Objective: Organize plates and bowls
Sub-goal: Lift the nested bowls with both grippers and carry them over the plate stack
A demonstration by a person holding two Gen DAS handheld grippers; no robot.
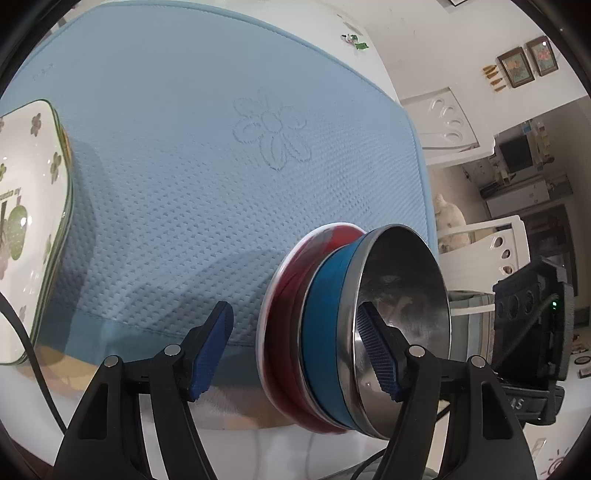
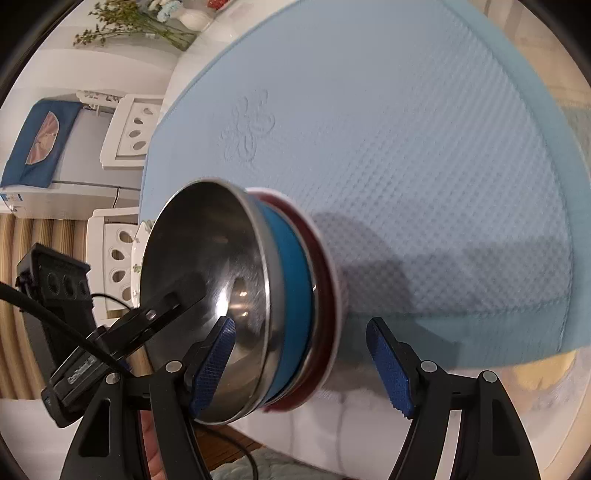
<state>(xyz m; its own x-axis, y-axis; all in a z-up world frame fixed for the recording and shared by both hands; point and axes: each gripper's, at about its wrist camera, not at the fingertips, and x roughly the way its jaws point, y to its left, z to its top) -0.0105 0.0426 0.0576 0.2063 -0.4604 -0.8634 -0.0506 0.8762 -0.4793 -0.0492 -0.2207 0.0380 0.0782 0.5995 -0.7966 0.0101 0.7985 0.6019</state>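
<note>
A steel bowl (image 1: 406,266) with a blue band sits nested in a red bowl (image 1: 284,295) with a white rim, at the near edge of the light blue mat (image 1: 184,155). My left gripper (image 1: 297,350) straddles the stack's wall: one pad is inside the steel bowl, the other stands off the red bowl, so it is open. From the opposite side my right gripper (image 2: 301,365) straddles the steel bowl (image 2: 207,251) the same way, its outer pad clear of the red bowl (image 2: 323,266), open. A square white plate (image 1: 29,221) with green clovers lies at the mat's left.
The blue mat (image 2: 406,147) covers most of the white table. White chairs (image 2: 129,129) stand beside the table, and a vase of flowers (image 2: 147,22) is at the far end. A black cable (image 1: 33,369) runs past the square plate.
</note>
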